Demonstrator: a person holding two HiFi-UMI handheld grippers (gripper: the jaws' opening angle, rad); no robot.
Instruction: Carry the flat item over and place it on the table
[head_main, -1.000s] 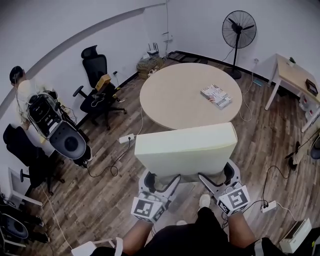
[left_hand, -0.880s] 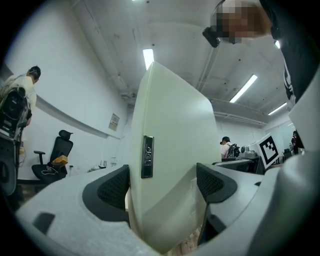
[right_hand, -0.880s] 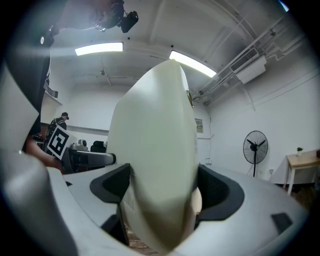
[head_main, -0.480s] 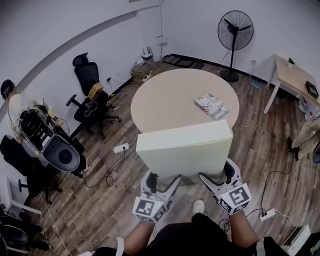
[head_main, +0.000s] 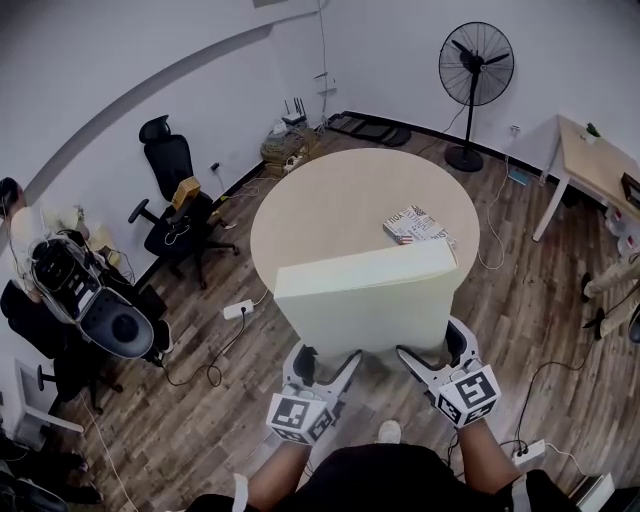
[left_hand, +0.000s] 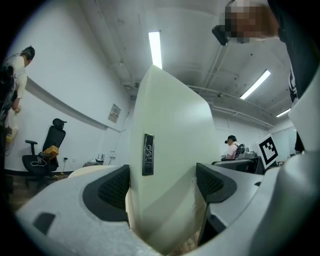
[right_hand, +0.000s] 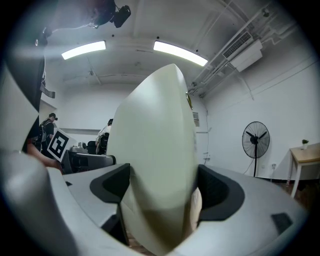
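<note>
A pale cream flat cushion (head_main: 365, 298) is held upright on its edge in front of me, just short of the round beige table (head_main: 330, 205). My left gripper (head_main: 322, 362) is shut on its lower left edge, my right gripper (head_main: 428, 357) on its lower right edge. In the left gripper view the cushion (left_hand: 165, 165) fills the gap between the black pads (left_hand: 114, 187), with a small dark label on its side. In the right gripper view the cushion (right_hand: 157, 175) is pinched between both pads (right_hand: 216, 190). The cushion hides the table's near rim.
A book (head_main: 415, 226) lies on the table's right side. A standing fan (head_main: 475, 75) is at the back right, a small desk (head_main: 600, 165) at the far right. Black office chairs (head_main: 175, 205) and a person (head_main: 25, 235) are at the left. Cables and power strips (head_main: 238, 310) lie on the wood floor.
The table has come closer and now lies right behind the cushion. Both grippers keep the same hold on the cushion's lower edge.
</note>
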